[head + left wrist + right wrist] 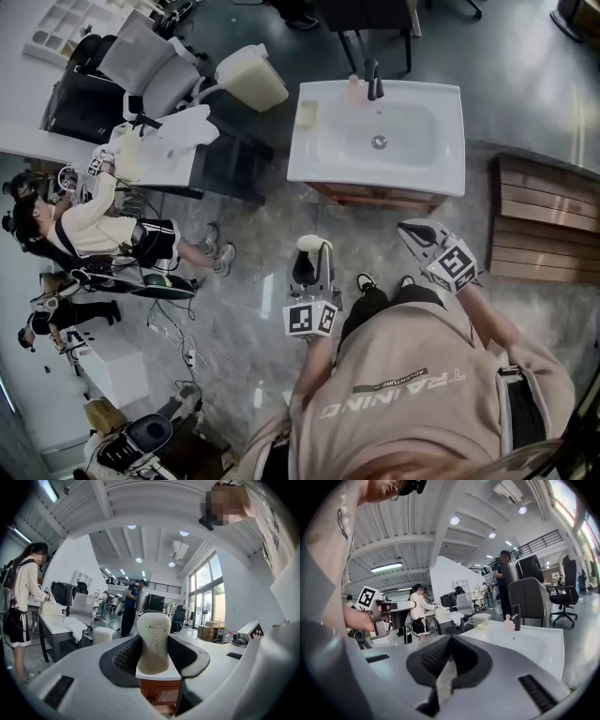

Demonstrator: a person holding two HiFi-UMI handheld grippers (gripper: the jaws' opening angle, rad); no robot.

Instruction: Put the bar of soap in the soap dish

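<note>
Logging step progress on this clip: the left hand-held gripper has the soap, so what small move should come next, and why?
Probably carry the left hand-held gripper forward toward the sink. It is shut on the bar of soap, but the soap dish on the sink's left corner lies well ahead, with open floor between.

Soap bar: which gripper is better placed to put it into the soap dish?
Left. The left gripper holds the bar of soap between its jaws, and the soap dish sits at the sink's left corner, nearer that side. The right gripper is shut and empty.
</note>
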